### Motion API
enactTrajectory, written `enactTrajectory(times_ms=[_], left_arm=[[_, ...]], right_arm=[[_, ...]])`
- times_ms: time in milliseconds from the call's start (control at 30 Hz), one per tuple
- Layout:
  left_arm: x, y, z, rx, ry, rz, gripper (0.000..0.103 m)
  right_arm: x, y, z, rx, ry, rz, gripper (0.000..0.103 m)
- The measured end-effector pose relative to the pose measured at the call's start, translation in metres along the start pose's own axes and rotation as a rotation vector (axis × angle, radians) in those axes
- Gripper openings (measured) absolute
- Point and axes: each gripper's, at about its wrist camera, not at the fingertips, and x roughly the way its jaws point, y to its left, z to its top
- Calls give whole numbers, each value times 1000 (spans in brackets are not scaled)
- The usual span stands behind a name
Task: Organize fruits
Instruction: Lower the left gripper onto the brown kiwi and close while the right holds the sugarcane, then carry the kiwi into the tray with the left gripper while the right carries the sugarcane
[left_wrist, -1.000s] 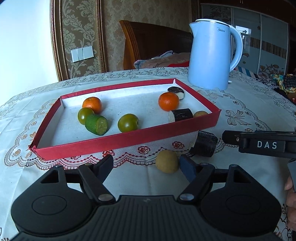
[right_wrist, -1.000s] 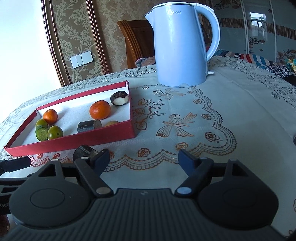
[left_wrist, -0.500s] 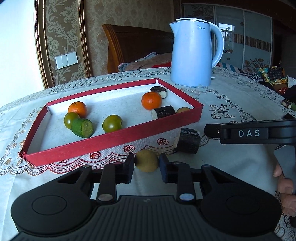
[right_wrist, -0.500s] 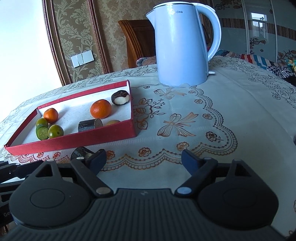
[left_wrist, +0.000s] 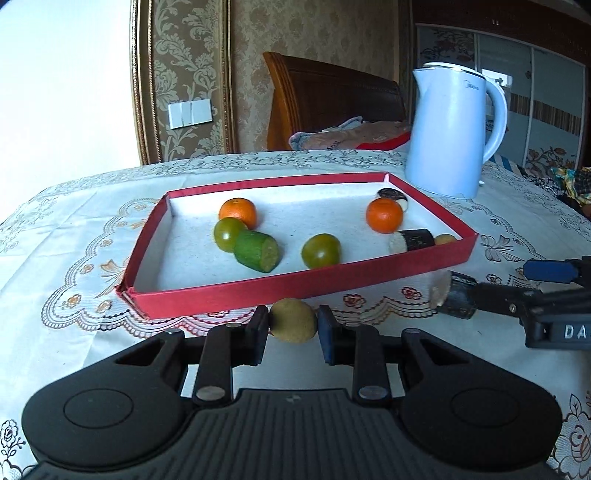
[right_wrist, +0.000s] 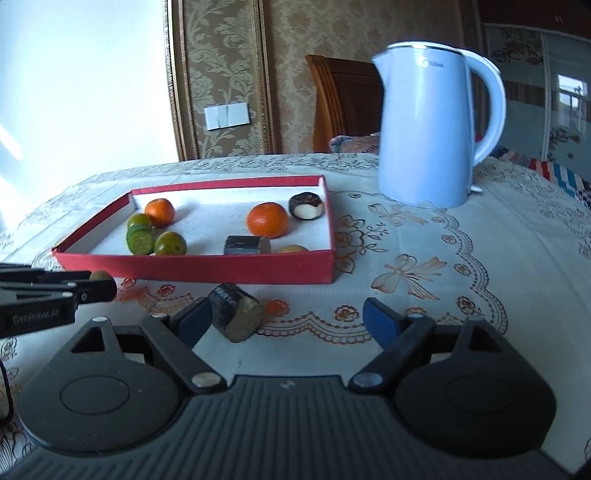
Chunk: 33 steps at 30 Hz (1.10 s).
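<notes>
My left gripper (left_wrist: 291, 326) is shut on a small yellow-brown fruit (left_wrist: 292, 320), held just in front of the red tray (left_wrist: 295, 286). The tray holds two oranges (left_wrist: 238, 212), two green fruits (left_wrist: 320, 251), a cut green piece (left_wrist: 257, 251) and dark cut pieces (left_wrist: 412, 240). My right gripper (right_wrist: 288, 321) is open; a dark cut piece (right_wrist: 236, 312) lies on the cloth by its left finger (right_wrist: 192, 323), in front of the tray (right_wrist: 221, 267). That piece also shows in the left wrist view (left_wrist: 452, 299).
A light blue kettle (left_wrist: 456, 129) stands on the table behind the tray's right end; it also shows in the right wrist view (right_wrist: 428, 125). The embroidered tablecloth (right_wrist: 461, 266) covers the table. A wooden chair (left_wrist: 332, 99) stands behind the table.
My left gripper closed on the yellow-brown fruit and lifted it toward the tray's front wall. My right gripper moved left so the dark piece now lies between its open fingers.
</notes>
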Motion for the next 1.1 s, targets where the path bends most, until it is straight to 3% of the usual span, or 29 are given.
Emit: enactTrajectory(times_ms=[100,400,633,1100], left_arm=[[2,8,1,-41,14,-8,28],[1,6,0,-29,10,-5,28],[4,7,0,-36,24,2,28],[4,9,1,-52,16,68,28]], right_arm=[[3,18,2,-96,12,-7,85],[27,30,10,-168,74,14,67],[35,36,8,-207,108,47,32],[27,36,8,-199,63,6,30]])
